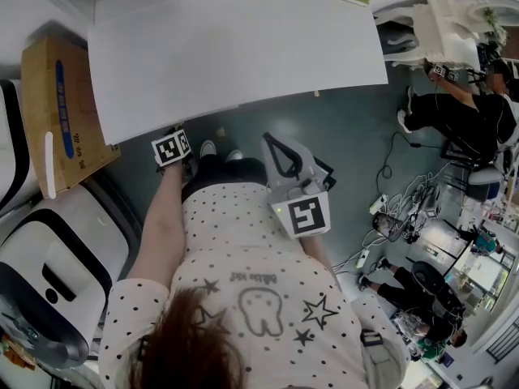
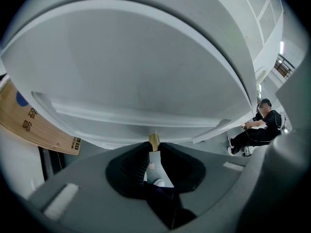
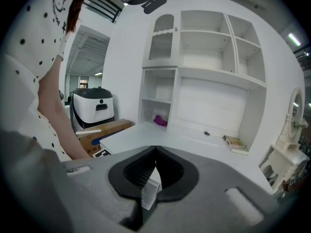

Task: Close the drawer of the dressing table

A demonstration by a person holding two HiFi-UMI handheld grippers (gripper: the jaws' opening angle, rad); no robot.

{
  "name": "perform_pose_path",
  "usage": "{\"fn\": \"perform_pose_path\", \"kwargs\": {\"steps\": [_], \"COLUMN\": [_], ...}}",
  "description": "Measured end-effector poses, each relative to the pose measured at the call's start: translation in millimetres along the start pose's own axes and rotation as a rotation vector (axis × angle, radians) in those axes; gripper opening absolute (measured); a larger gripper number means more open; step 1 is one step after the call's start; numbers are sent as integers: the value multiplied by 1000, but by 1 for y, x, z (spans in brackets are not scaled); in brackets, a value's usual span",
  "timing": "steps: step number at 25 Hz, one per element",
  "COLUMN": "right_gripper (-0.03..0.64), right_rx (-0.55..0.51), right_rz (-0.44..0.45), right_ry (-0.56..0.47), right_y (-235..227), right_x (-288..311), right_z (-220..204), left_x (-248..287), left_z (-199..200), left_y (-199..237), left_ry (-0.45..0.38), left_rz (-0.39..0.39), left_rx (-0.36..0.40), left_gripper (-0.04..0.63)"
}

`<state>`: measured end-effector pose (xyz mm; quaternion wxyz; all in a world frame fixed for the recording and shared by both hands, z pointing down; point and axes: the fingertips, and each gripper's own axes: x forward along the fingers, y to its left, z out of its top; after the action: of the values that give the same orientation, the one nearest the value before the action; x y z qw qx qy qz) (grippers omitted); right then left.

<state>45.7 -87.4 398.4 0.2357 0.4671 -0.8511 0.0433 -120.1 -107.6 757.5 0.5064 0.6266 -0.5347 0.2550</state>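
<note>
The white dressing table [image 1: 243,47] fills the top of the head view. In the left gripper view its white drawer front [image 2: 146,81] fills the upper frame, with a small brass knob [image 2: 154,140] at its lower edge. My left gripper [image 2: 154,144] is shut on that knob, with one jaw tip on each side of it. In the head view only the left gripper's marker cube [image 1: 171,148] shows, right at the table's front edge. How far out the drawer stands is hidden. My right gripper [image 1: 280,159] hangs in front of the table, shut and holding nothing, its tips [image 3: 155,150] together.
A cardboard box [image 1: 57,112] leans left of the table, and a white and black machine [image 1: 57,274] stands nearer me. Shelves [image 3: 209,47] rise behind the tabletop, which carries a book [image 3: 236,143]. A seated person [image 1: 466,112] and floor cables [image 1: 397,217] are at the right.
</note>
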Motion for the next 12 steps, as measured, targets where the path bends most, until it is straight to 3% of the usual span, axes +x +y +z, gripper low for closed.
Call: {"fn": "perform_pose_path", "kwargs": {"steps": [12], "right_gripper": [-3], "right_rx": [6], "right_rz": [0], "right_ry": [-1], "right_y": [-3], "right_x": [4], "right_z": [-1], "left_x": [5], "left_z": [9], "left_y": [2], "left_ry": [-21], "left_rz": [-2], "left_rx": [16], "left_gripper": [71]}}
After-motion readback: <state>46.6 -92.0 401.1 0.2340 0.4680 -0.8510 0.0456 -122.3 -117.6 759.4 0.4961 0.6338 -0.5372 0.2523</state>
